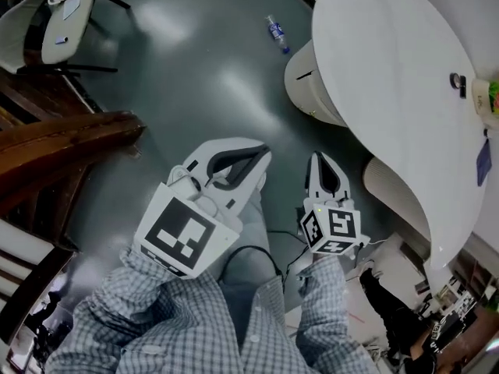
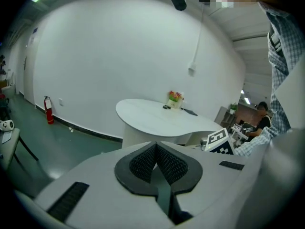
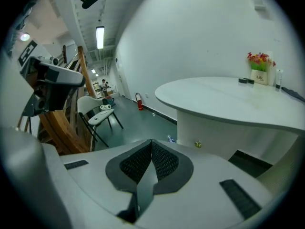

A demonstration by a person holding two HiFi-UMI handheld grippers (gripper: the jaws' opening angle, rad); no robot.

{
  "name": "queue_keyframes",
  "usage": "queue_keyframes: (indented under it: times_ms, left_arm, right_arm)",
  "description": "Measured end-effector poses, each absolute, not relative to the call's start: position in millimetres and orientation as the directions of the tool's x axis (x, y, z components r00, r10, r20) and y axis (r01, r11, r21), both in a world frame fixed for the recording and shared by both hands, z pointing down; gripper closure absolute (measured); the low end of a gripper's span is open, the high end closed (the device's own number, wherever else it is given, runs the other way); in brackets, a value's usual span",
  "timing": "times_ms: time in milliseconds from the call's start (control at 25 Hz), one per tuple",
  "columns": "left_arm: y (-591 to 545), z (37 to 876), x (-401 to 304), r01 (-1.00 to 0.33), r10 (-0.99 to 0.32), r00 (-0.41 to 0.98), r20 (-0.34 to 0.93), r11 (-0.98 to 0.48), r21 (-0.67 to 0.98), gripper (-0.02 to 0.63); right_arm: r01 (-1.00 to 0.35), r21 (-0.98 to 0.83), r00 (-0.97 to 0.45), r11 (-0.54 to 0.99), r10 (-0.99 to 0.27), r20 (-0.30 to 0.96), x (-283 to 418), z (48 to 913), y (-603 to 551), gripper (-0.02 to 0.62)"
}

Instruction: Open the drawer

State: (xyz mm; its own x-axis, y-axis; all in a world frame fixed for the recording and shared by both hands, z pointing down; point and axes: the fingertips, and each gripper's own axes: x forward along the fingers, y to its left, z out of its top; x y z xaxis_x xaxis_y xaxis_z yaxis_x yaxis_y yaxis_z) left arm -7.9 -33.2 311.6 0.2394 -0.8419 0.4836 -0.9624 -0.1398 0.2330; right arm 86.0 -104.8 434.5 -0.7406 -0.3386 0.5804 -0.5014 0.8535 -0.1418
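Note:
No drawer shows plainly in any view. A white curved table (image 1: pixel 390 84) stands at the right on a rounded white pedestal (image 1: pixel 306 84). In the right gripper view the pedestal (image 3: pixel 214 132) carries a small brass fitting (image 3: pixel 198 144). I hold both grippers close to my body over the green floor, well short of the table. My left gripper (image 1: pixel 263 156) is shut with nothing between its ribbed pads (image 2: pixel 143 161). My right gripper (image 1: pixel 316 157) is also shut and empty, its pads (image 3: pixel 164 161) meeting at the tip. The left gripper (image 2: pixel 156 145) points toward the table (image 2: pixel 157 116).
A white chair (image 1: pixel 66 14) stands at the far left, with dark wooden furniture (image 1: pixel 70 135) beside it. A plastic bottle (image 1: pixel 276 34) lies on the floor near the pedestal. A flower box (image 3: pixel 259 68) sits on the tabletop. A fire extinguisher (image 2: pixel 48 109) stands by the wall.

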Motion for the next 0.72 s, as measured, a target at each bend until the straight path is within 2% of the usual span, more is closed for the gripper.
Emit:
queue_keyframes:
  times_ms: [200, 560, 720]
  left_arm:
    - [-32, 345, -9, -0.96, -0.835, 0.231, 0.499, -0.112, 0.257, 0.601]
    - [-25, 390, -4, -0.956, -0.831, 0.204, 0.518, -0.054, 0.29, 0.601]
    - [-28, 408, -1, -0.953, -0.823, 0.2, 0.531, -0.037, 0.302, 0.601]
  right_arm:
    - [-0.433, -0.136, -0.743, 0.891, -0.267, 0.614, 72, 476, -99, 0.586]
    - [-0.464, -0.128, -0.704, 0.876, -0.278, 0.654, 75, 538, -119, 0.586]
    - [-0.521, -0.113, -0.664, 0.846, -0.318, 0.677, 87, 567, -140, 0.586]
